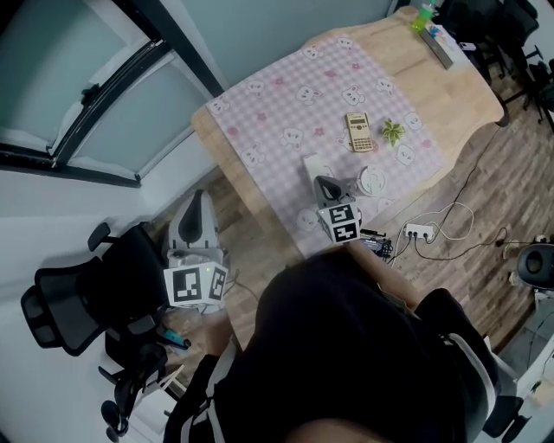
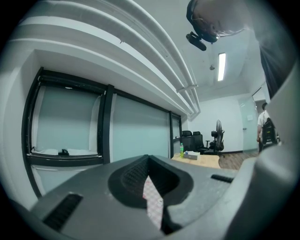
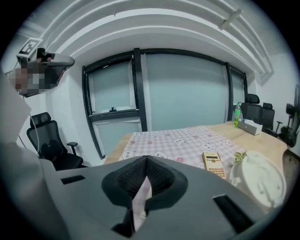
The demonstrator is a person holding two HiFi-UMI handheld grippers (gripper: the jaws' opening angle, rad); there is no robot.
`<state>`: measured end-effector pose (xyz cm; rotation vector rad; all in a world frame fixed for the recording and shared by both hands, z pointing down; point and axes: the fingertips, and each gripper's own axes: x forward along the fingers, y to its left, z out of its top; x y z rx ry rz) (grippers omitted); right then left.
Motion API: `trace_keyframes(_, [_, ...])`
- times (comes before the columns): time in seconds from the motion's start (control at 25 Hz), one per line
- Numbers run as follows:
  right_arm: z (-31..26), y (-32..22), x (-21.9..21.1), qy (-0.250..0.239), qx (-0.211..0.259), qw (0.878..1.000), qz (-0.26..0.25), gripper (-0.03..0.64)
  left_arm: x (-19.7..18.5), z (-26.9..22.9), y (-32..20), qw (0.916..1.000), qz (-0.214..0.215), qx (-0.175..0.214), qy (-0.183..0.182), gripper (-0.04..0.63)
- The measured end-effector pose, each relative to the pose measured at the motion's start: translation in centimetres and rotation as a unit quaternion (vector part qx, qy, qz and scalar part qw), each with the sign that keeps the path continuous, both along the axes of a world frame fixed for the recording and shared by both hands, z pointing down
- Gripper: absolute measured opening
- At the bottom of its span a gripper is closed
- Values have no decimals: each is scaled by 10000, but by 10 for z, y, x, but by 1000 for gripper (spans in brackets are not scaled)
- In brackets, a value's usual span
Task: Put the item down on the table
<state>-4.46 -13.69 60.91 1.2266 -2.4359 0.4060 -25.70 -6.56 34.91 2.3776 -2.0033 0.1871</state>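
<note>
1. Up close, the right hand-held gripper (image 3: 146, 163) was closed. Its two dark jaws met at the tips, only a thin sliver of cloth showed through lower down, and nothing was held.
2. It pointed slightly downward over the near edge of the counter (image 1: 467, 91), a pale wooden top.
3. The left hand-held gripper (image 2: 149, 161) was likewise closed and empty, jaws together. In the head view it sat off the counter's left side, over the floor, well apart from the right one.
4. The task's thing, a white round item (image 1: 370, 182), lay on the counter just to the right of the right hand-held gripper, free of its jaws. What kind of object it was could not be told.
5. It rested on a pink checked cloth (image 1: 286, 99) printed with small bear faces, which covered the middle of the counter.
6. Farther along the cloth lay a tan calculator (image 1: 359, 131), with a small green plant sprig (image 1: 394, 131) just beside it.
7. At the counter's far end stood a green bottle (image 1: 424, 16) near a tissue box (image 1: 443, 45).
8. Beyond the counter, a black office chair (image 1: 65, 303) stood at the left.
9. A white power strip (image 1: 419, 231) with cables lay on the wooden floor (image 1: 493, 173).
10. A glazed partition (image 3: 140, 89) with dark frames ran behind.
11. The person (image 1: 363, 346), in dark clothing, filled the bottom of the head view.
</note>
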Motion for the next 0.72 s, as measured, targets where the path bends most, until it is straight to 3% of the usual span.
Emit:
trace_keyframes(0.28, [-22, 4, 13, -157, 95, 9998, -29, 15, 2, -2, 10, 10000, -69, 31, -20, -2])
trace_keyframes(0.48, [-102, -1, 23, -425, 991, 9941, -138, 15, 4, 2, 14, 9999, -59, -79, -36, -2])
trace_keyframes(0.72, [-238, 2, 48, -1010, 2030, 9739, 96, 15, 3, 4, 14, 9999, -55, -119, -83, -2])
